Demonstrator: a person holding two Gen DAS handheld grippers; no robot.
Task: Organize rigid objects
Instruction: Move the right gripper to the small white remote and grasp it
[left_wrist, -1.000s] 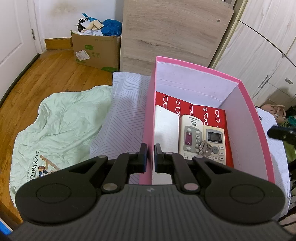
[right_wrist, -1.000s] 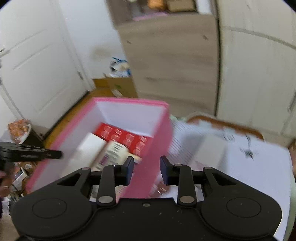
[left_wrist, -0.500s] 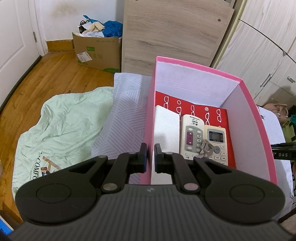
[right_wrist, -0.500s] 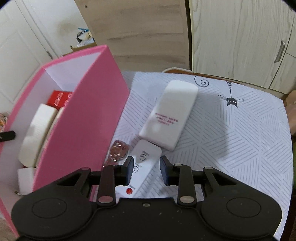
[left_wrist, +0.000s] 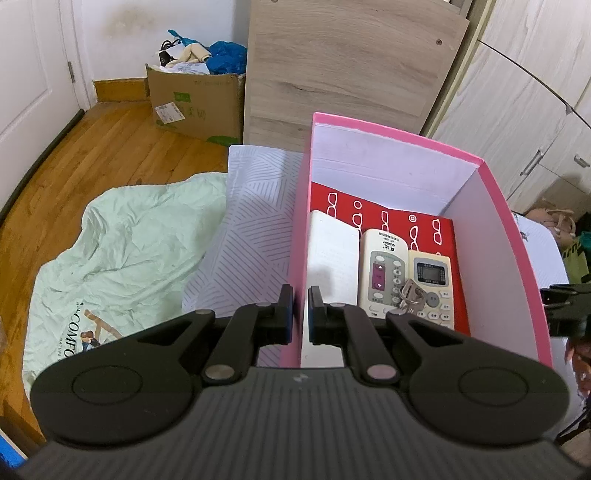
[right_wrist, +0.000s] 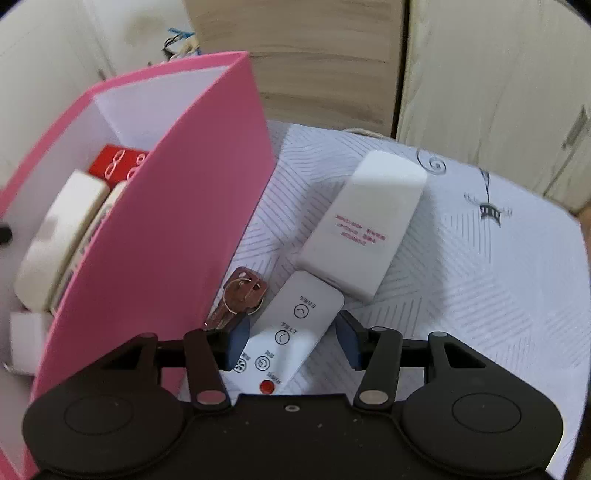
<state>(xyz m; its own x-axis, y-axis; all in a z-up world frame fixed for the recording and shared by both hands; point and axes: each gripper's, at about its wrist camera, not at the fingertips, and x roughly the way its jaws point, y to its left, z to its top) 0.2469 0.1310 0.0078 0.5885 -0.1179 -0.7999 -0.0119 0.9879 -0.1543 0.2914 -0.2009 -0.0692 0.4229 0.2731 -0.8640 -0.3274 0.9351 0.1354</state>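
My left gripper (left_wrist: 301, 314) is shut on the left wall of the pink box (left_wrist: 513, 258). Inside the box lie a red case (left_wrist: 388, 218), a white block (left_wrist: 332, 254), two remotes (left_wrist: 384, 269) and a bunch of keys (left_wrist: 408, 295). In the right wrist view my right gripper (right_wrist: 291, 341) is low over the striped sheet, its jaws opening around a small white remote (right_wrist: 295, 325); the pads stand clear of its sides. A second bunch of keys (right_wrist: 242, 299) lies by the box's outer wall, and a white power bank (right_wrist: 364, 225) lies just beyond the remote.
A cardboard box (left_wrist: 195, 103) of clutter and a leaning wooden board (left_wrist: 347, 66) stand behind the bed. A pale green quilt (left_wrist: 122, 251) spills onto the wood floor at left. Wardrobe doors (right_wrist: 498, 74) line the right side.
My right gripper swung from over the box to the sheet, sank toward the small white remote, and its jaws widened around it. The left gripper and the box stayed put.
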